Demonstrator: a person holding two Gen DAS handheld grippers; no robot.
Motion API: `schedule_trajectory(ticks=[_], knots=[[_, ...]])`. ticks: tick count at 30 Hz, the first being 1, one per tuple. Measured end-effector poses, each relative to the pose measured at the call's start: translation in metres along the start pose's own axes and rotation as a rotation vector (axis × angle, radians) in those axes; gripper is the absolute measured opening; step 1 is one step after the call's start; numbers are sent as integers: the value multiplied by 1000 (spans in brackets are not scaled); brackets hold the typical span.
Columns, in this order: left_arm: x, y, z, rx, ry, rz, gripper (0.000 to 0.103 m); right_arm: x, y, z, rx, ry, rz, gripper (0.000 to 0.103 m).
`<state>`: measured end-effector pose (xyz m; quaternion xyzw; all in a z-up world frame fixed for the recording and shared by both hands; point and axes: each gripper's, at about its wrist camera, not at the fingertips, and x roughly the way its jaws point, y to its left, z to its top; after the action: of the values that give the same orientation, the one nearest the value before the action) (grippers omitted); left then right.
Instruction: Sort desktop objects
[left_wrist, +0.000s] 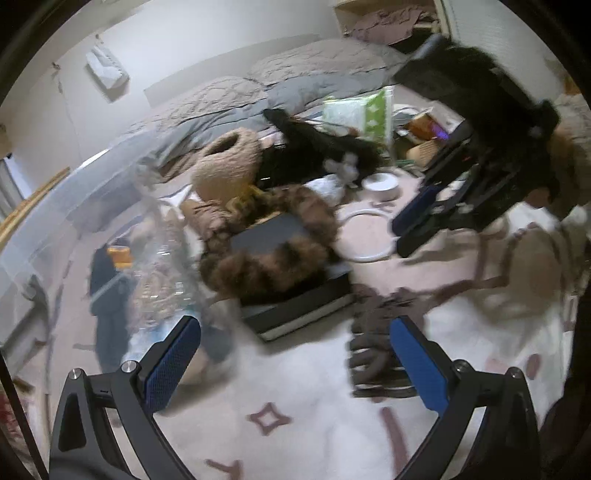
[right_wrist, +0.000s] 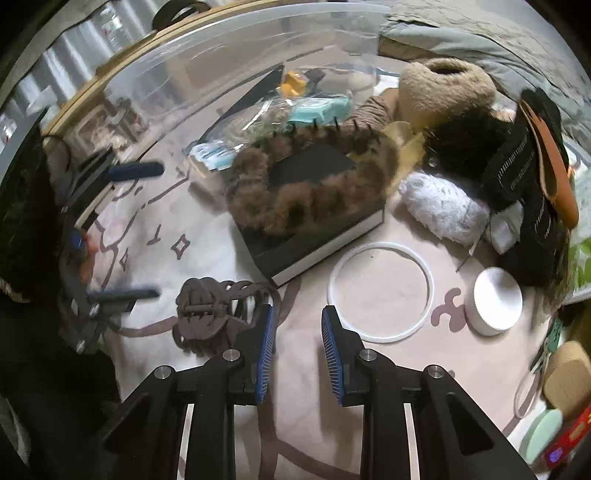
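Left wrist view: left gripper (left_wrist: 291, 363) spread wide and empty above the pale patterned mat (left_wrist: 295, 391), pitched downward. A brown hair claw (left_wrist: 373, 343) lies on the mat touching the inner face of the right-hand finger, so it sits at the edge of the gap rather than centred in it; its long axis runs roughly along the fingers, away from the camera. Beyond the claw lies a dark box (left_wrist: 295, 295) with a brown fur band (left_wrist: 273, 236) draped over it, and past the box a white ring (left_wrist: 369, 236). The right gripper (left_wrist: 410, 229) hangs beside that ring. Right wrist view: right gripper (right_wrist: 298, 350) narrowly parted, nothing between the pads, pointing down at bare mat (right_wrist: 303, 413). The claw (right_wrist: 214, 314) lies just outside its left finger, teeth and spring bar facing up, long axis slanting across the frame toward the box (right_wrist: 314, 236). The ring (right_wrist: 382, 291) lies on the opposite side of the fingers from the claw, a white lid (right_wrist: 496, 301) beyond it. The left gripper (right_wrist: 129, 229) appears past the claw, spread. Judged from both views, the claw is the likely next pick; both grippers stand close, and the left, already spread, needs only a small sideways shift to straddle it.
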<state>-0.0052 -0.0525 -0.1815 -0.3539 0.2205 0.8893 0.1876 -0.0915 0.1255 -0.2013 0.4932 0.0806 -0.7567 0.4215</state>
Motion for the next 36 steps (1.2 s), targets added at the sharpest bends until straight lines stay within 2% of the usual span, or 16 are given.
schedule_trajectory(ticks=[4, 8, 12, 18, 23, 29, 32, 36], knots=[[0, -21, -6, 48, -18, -60, 103, 8, -4, -4, 12, -7, -13, 28], [4, -32, -16, 72, -40, -78, 103, 13, -3, -8, -16, -4, -28, 28], [19, -38, -30, 78, 1, -100, 103, 21, -2, -11, -38, 15, -25, 28], [32, -38, -41, 105, 35, -78, 103, 34, 5, -14, -70, 38, -16, 28], [41, -21, -43, 15, 64, -34, 103, 36, 14, -20, -113, 58, 11, 28], [48, 16, -43, -174, 117, 29, 103, 36, 29, -29, -165, 80, 89, 28], [46, 20, -44, -200, 119, 34, 103, 34, 37, -30, -194, 87, 119, 28], [35, 14, -45, -192, 99, -21, 103, 23, 31, -30, -182, 54, 98, 28]])
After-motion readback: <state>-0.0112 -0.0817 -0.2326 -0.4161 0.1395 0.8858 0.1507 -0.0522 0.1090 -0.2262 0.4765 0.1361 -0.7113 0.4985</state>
